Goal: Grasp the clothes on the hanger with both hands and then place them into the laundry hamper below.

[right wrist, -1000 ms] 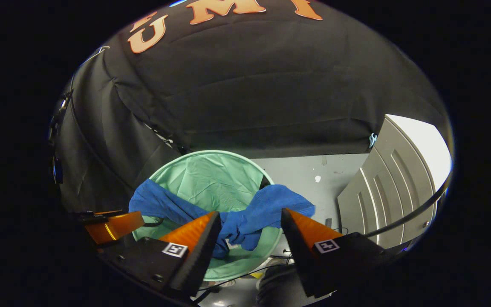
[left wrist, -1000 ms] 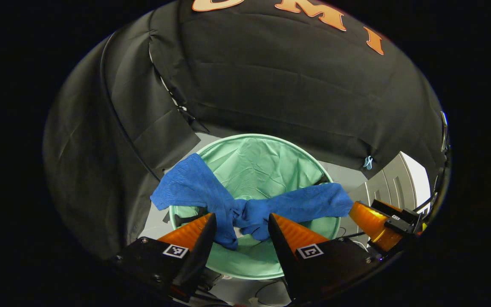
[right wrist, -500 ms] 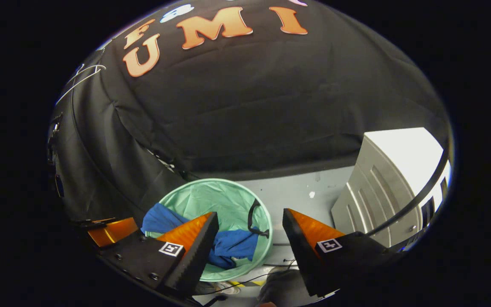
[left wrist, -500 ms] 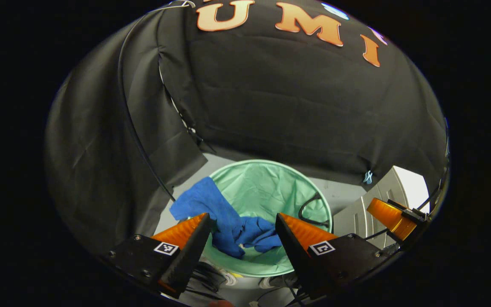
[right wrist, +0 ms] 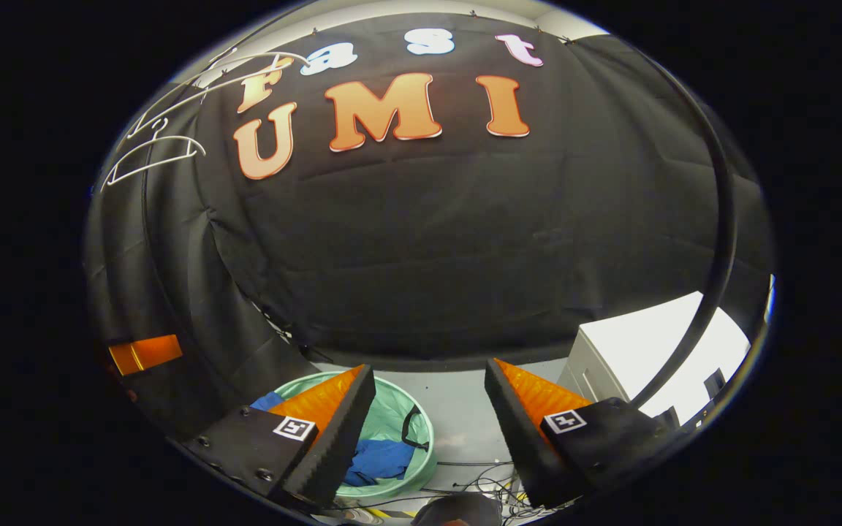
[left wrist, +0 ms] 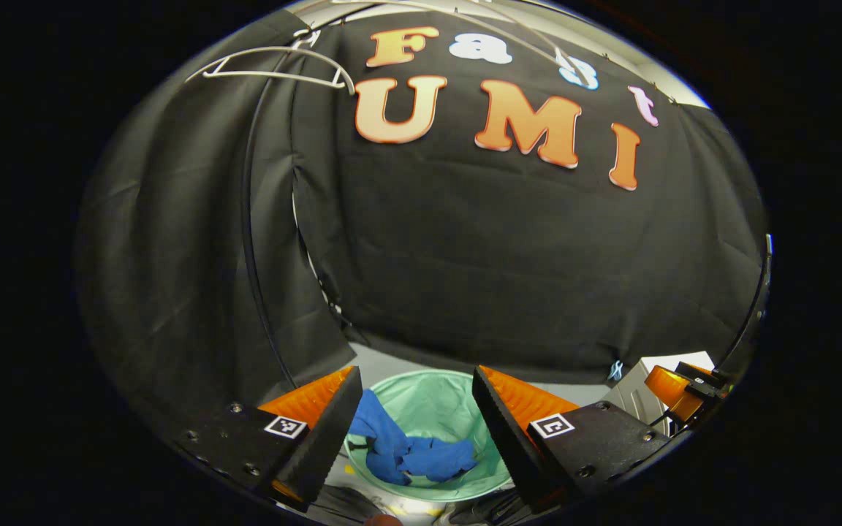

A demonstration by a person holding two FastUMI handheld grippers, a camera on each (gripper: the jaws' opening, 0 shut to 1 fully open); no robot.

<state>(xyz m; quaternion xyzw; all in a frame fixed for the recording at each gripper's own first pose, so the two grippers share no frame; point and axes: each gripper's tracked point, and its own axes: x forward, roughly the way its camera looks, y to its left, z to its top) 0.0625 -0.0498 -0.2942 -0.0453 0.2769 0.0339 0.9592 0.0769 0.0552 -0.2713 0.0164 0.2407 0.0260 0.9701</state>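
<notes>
Both claws rise away from the hamper, empty.
Left claw (left wrist: 415, 398) and right claw (right wrist: 428, 391) gape open; blue clothes (left wrist: 410, 453) lie crumpled inside the green laundry hamper (left wrist: 439, 402), white hanger (left wrist: 267, 62) bare above.

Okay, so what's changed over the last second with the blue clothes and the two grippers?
The blue clothes, draped across the hamper's rim a second ago, have slid down inside it. Both the left gripper and the right gripper have lifted and tilted up, bringing the bare hanger into sight. Both grippers stayed open and empty; the hamper stayed put.
</notes>
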